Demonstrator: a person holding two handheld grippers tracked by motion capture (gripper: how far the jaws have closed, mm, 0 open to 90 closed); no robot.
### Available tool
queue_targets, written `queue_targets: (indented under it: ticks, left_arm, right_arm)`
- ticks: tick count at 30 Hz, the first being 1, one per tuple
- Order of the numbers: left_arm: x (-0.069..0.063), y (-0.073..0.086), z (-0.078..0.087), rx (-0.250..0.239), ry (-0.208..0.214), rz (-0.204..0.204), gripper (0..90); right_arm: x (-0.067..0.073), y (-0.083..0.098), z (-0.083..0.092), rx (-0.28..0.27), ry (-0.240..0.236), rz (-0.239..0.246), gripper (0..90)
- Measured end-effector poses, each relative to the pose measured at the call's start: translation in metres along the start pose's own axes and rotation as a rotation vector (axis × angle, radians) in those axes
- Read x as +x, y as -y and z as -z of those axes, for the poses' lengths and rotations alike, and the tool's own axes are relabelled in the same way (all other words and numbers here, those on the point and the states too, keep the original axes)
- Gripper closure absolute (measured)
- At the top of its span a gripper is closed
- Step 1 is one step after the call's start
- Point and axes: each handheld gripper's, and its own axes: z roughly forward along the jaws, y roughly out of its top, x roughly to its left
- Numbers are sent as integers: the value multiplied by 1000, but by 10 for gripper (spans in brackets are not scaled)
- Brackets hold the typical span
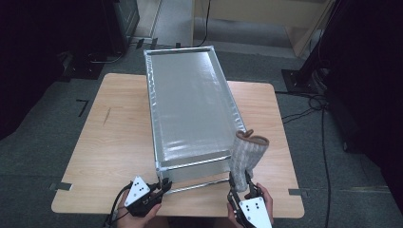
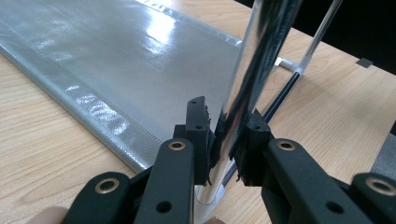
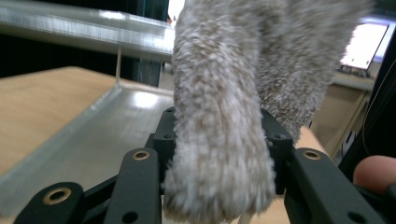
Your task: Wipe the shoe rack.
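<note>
Nearest the lens in the right gripper view, a fuzzy grey-beige slipper (image 3: 224, 140) sits squeezed between the black jaws, its woolly pile bulging over both pads — the right gripper (image 1: 246, 190) is clamped on it at the heel end. From the high view the slipper (image 1: 248, 154) stands tilted upward from that grip, its brown-lined opening at the top, just beside the near right corner of a long silver box (image 1: 190, 104). That box is rectangular, skinned in a quilted, foil-like material that catches the light in soft streaks, with a brighter taped border round its upper panel; this panel is raised at the near end, showing a narrow gap above the base. On the near left corner, the left gripper (image 1: 159, 187) has its jaws clenched on the thin, shiny edge of that lifted panel, which rises as a mirror-bright strip between the pads in the left gripper view (image 2: 247, 93). Pale wood-grain laminate with rounded corners forms the table (image 1: 119, 142) — smooth and matte against the foil. Dark carpet with loose cables surrounds it.
</note>
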Motion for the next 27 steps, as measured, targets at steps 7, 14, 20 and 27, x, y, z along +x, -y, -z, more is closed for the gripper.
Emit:
queue_targets:
  ticks: [7, 14, 20, 27]
  left_arm:
    - [0, 0, 0, -3, 3, 3, 782]
    - [0, 0, 0, 0, 3, 1, 782]
    - [0, 0, -1, -3, 10, 1, 782]
    - [0, 0, -1, 1, 10, 1, 781]
  right_arm:
    - [-8, 30, -9, 118, 7, -132, 600]
    - [17, 62, -24, 347, -89, -100, 597]
    - [24, 67, -32, 434, -157, -151, 592]
    - [43, 53, -25, 380, -424, -101, 583]
